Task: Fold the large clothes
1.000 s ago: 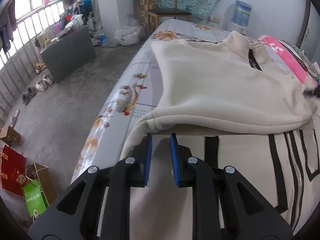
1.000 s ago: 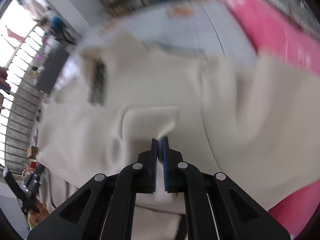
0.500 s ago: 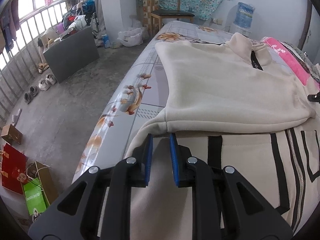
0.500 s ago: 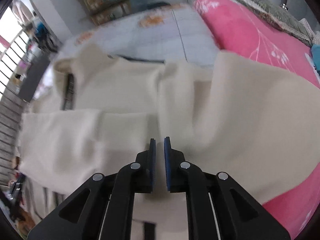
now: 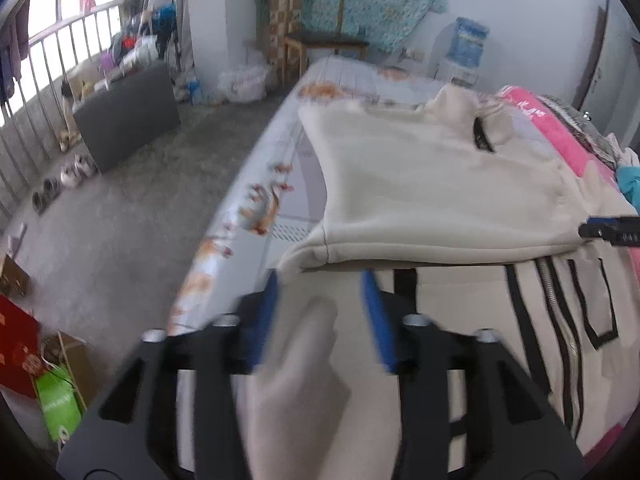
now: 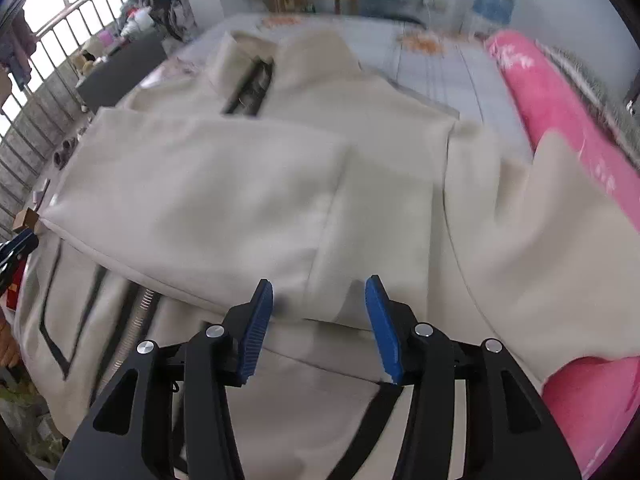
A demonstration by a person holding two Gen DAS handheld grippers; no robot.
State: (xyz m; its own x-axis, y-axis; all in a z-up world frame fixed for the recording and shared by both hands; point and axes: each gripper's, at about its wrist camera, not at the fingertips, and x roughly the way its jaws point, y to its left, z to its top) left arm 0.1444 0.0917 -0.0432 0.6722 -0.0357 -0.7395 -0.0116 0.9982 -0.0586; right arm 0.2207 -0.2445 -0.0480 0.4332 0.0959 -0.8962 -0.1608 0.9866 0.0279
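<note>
A large cream jacket (image 5: 432, 184) with black stripes and a zip lies on the bed, one sleeve folded across its front. My left gripper (image 5: 320, 304) hovers over the sleeve's cuff end near the bed's left edge; its jaws are opening, and blurred cream cloth lies between them without being pressed. In the right wrist view the jacket (image 6: 224, 200) fills the frame, collar at the back. My right gripper (image 6: 318, 308) stands over the folded sleeve's lower edge, jaws opening, with nothing pinched. The right gripper's tip (image 5: 608, 232) shows at the right of the left wrist view.
A pink blanket (image 6: 568, 128) runs along the bed's right side. The bed sheet (image 5: 280, 200) ends at a drop to the concrete floor (image 5: 120, 216) on the left. A chair (image 5: 320, 32) and a water bottle (image 5: 466, 46) stand beyond the bed.
Both grippers went from nearly shut to clearly apart, letting go of the cloth. The folded sleeve now lies flat across the jacket. The right gripper swung and rolled over the garment.
</note>
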